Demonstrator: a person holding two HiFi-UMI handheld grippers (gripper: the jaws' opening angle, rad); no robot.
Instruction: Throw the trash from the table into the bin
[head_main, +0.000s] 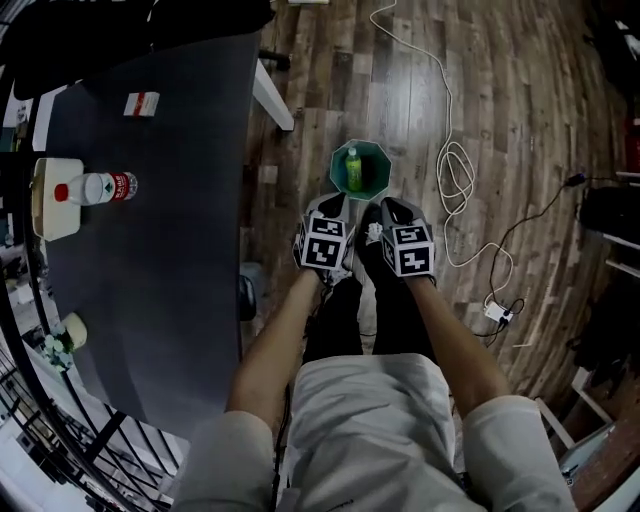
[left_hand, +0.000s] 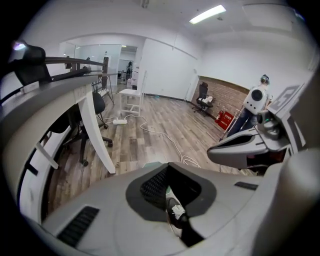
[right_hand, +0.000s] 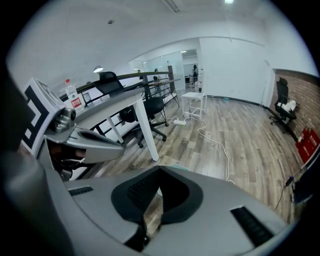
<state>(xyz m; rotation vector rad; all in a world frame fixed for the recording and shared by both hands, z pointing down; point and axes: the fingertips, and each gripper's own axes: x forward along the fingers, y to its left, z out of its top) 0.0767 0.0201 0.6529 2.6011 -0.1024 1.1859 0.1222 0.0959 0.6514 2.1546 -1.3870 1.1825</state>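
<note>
The left gripper (head_main: 334, 203) and right gripper (head_main: 391, 207) are hovering closed and empty near the green bin (head_main: 384, 160); only the head view is showing the green bottle (head_main: 353, 169) inside it.

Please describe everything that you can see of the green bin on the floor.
The bin is small and teal green, seemingly plastic, with an angular many-sided rim and no lid. It stands upright on the wooden floor, to the right of the dark table. A green bottle with a pale cap is inside it. Nothing else seems to touch it.
</note>
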